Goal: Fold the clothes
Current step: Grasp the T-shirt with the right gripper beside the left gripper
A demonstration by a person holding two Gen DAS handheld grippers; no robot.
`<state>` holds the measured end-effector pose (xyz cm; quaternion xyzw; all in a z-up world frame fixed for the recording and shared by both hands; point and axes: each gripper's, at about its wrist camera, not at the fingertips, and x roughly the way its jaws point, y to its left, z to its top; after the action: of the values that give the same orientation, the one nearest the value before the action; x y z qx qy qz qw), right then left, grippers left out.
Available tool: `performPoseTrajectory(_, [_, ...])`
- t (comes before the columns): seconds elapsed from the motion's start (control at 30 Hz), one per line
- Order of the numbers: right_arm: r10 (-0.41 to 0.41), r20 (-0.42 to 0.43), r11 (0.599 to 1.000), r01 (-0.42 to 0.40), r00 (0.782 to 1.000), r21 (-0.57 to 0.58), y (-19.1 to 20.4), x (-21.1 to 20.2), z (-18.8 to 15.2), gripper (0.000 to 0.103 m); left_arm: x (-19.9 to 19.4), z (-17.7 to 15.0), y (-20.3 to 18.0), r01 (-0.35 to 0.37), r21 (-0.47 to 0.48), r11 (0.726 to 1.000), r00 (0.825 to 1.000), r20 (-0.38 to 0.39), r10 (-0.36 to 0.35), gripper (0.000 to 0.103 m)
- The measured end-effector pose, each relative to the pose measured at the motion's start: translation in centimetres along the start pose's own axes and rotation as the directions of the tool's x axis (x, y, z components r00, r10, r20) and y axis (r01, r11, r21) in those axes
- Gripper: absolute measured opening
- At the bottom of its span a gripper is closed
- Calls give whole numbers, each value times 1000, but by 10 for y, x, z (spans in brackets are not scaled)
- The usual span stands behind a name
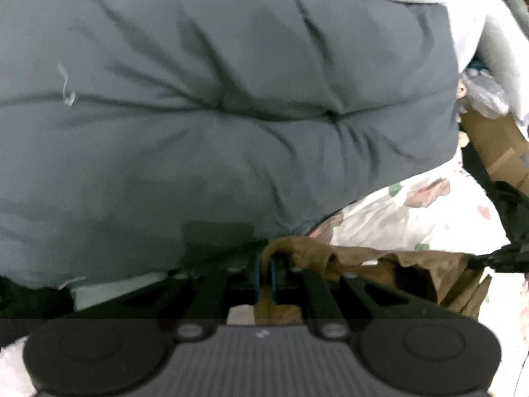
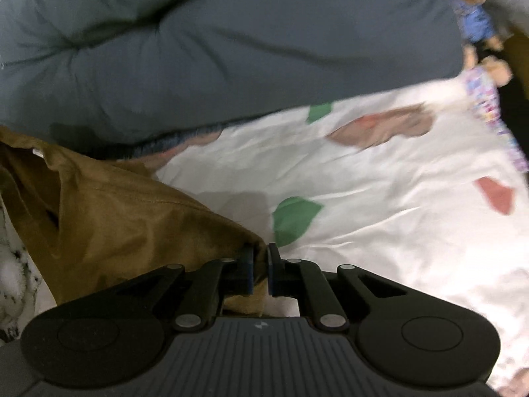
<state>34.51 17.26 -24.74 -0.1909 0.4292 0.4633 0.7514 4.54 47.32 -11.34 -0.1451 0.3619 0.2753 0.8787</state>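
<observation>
The left hand-held gripper [image 1: 264, 266] is pinching a bunched edge of the brown garment [image 1: 363, 261] tightly. The right hand-held gripper [image 2: 261, 264] is clamping another edge of this same garment [image 2: 132, 218], probably for spreading it before folding. The garment is lying on the floral bed sheet [image 2: 396, 198], beside the grey duvet [image 1: 198, 99].

Bedroom: floral bedsheet [image 2: 380, 198], grey duvet [image 1: 198, 99], teddy bear [image 2: 474, 23].
</observation>
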Motion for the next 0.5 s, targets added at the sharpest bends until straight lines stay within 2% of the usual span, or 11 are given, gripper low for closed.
performPoseTrajectory(0.1, [-91, 41, 995, 90, 995, 34, 1, -38, -14, 7, -9, 2, -9, 37, 4, 999, 999, 12, -37, 6])
performPoseTrajectory(0.27, [-165, 118, 984, 155, 979, 87, -1, -102, -28, 7, -31, 18, -27, 91, 24, 996, 994, 59, -93, 6])
performPoseTrajectory(0.4, [-240, 195, 966, 215, 951, 141, -2, -175, -35, 7, -60, 38, -53, 143, 87, 986, 980, 126, -153, 6])
performPoseTrajectory(0.5, [-288, 242, 953, 253, 927, 166, 0, -223, -40, 7, -67, 47, -65, 178, 90, 980, 973, 135, -189, 6])
